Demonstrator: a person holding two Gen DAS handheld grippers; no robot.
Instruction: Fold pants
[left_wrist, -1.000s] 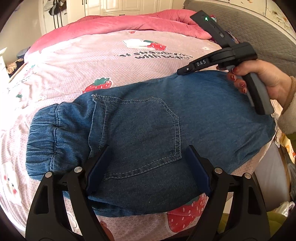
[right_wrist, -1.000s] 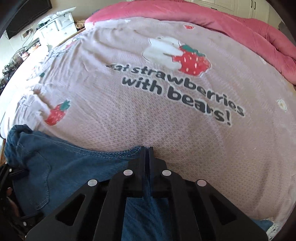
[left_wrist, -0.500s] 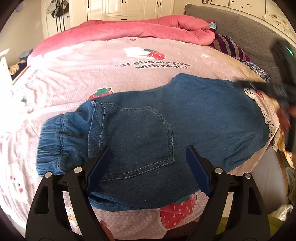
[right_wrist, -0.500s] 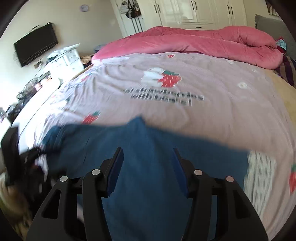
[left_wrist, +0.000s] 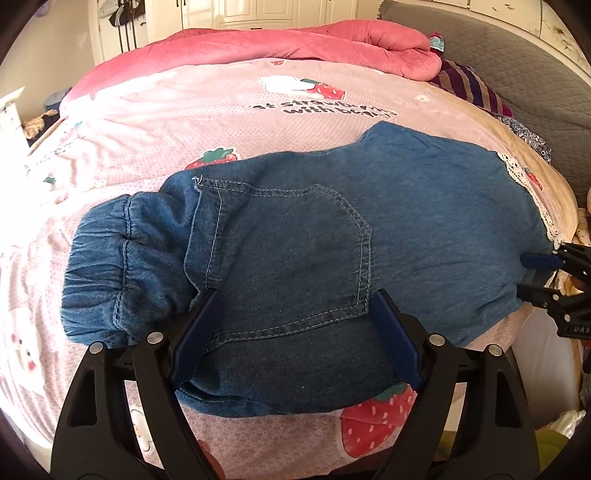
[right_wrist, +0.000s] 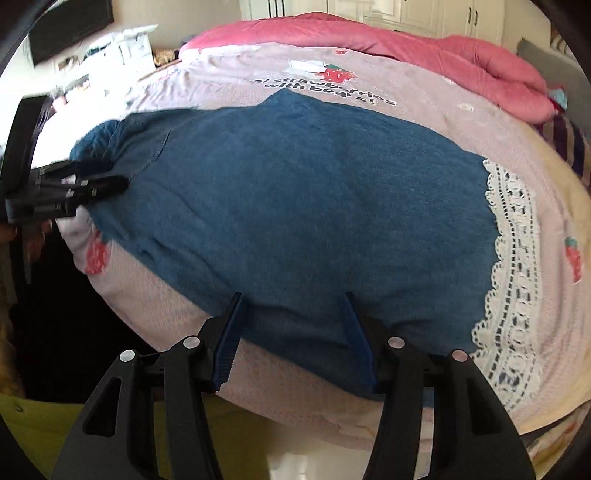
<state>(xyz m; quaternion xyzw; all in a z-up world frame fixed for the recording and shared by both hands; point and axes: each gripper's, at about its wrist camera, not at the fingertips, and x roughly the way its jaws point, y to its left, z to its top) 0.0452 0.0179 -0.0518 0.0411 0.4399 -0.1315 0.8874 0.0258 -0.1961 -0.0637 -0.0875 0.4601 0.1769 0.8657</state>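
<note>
Blue denim pants (left_wrist: 295, 229) lie folded lengthwise across the pink strawberry bed sheet (left_wrist: 184, 122). Their gathered waistband (left_wrist: 99, 266) is at the left and a back pocket (left_wrist: 295, 258) faces up. My left gripper (left_wrist: 295, 295) stands open over the pocket's lower seam, its jaws wide apart and pinching nothing. In the right wrist view the pants (right_wrist: 295, 177) stretch away from my right gripper (right_wrist: 292, 297), which is open over their near edge at the leg end. Each gripper shows in the other's view: the right gripper (left_wrist: 535, 275) at the right edge, the left gripper (right_wrist: 110, 173) at the left.
A rolled pink quilt (left_wrist: 295, 44) lies along the far side of the bed. A grey quilted headboard (left_wrist: 517, 74) and a striped cloth (left_wrist: 469, 85) are at the right. White lace trim (right_wrist: 513, 258) borders the sheet beyond the pants. The bed edge drops off just below both grippers.
My right gripper let go of the pants' far edge, opened, and drew back to the leg end at the bed's edge. The left gripper stayed where it was, open.
</note>
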